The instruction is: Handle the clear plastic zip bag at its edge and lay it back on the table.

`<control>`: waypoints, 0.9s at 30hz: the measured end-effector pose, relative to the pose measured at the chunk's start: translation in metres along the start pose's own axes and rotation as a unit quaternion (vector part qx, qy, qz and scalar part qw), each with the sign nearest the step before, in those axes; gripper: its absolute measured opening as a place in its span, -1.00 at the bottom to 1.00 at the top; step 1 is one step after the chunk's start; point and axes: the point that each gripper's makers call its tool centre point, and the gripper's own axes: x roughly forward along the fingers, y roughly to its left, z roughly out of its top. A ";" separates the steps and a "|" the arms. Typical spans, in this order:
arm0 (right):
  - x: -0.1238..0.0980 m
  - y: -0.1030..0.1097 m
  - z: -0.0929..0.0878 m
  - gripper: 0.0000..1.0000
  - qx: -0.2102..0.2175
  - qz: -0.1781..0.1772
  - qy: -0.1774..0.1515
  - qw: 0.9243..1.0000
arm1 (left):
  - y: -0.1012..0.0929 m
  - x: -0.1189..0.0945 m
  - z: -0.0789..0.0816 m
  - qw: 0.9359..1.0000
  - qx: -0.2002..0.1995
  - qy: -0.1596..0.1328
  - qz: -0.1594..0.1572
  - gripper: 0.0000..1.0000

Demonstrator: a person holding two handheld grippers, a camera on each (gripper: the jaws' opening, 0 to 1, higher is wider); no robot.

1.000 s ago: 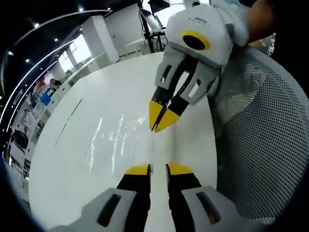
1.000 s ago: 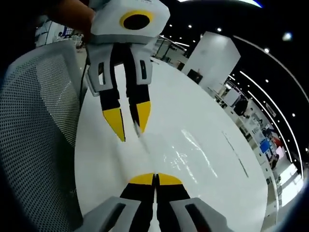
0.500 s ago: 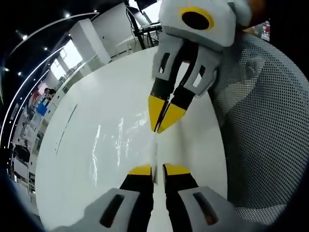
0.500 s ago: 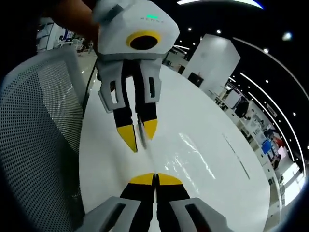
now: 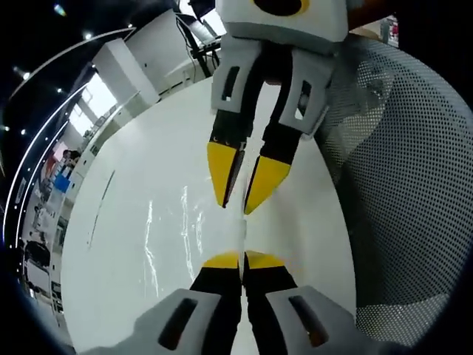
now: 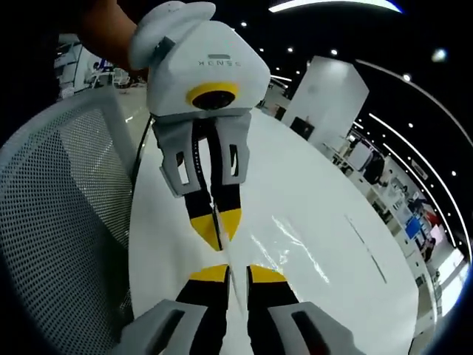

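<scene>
Beyond both pairs of tongs spreads the white table, a mesh chair beside it. Between the facing tips stretches the clear zip bag, held by its edge. Since a second ago the left gripper has pressed together on that edge, while the right gripper has spread, suggesting a hand-over before laying down.

- A large open office or lab hall, by its look.
- A long white table runs through the room.
- A grey mesh chair stands just beside the table.
- A white square pillar rises behind it.
- A dark ceiling carries small spot lights and long light strips.
- Far desks with blue things line the edge; details too small to tell.
</scene>
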 end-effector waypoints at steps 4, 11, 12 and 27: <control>0.003 0.004 0.006 -0.90 -0.005 0.012 -0.007 1.000 | 0.000 0.000 0.000 1.000 0.002 -0.002 -0.002 -1.00; 0.006 0.010 0.007 -1.00 -0.006 0.027 -0.005 1.000 | 0.001 -0.002 0.000 1.000 0.002 -0.004 -0.003 -1.00; 0.007 0.010 0.007 -1.00 -0.006 0.027 -0.004 1.000 | 0.003 -0.003 0.000 1.000 0.002 -0.001 0.000 -1.00; 0.012 0.007 0.005 -1.00 0.002 0.021 0.008 1.000 | 0.009 -0.021 0.010 0.999 0.042 0.012 0.017 -0.98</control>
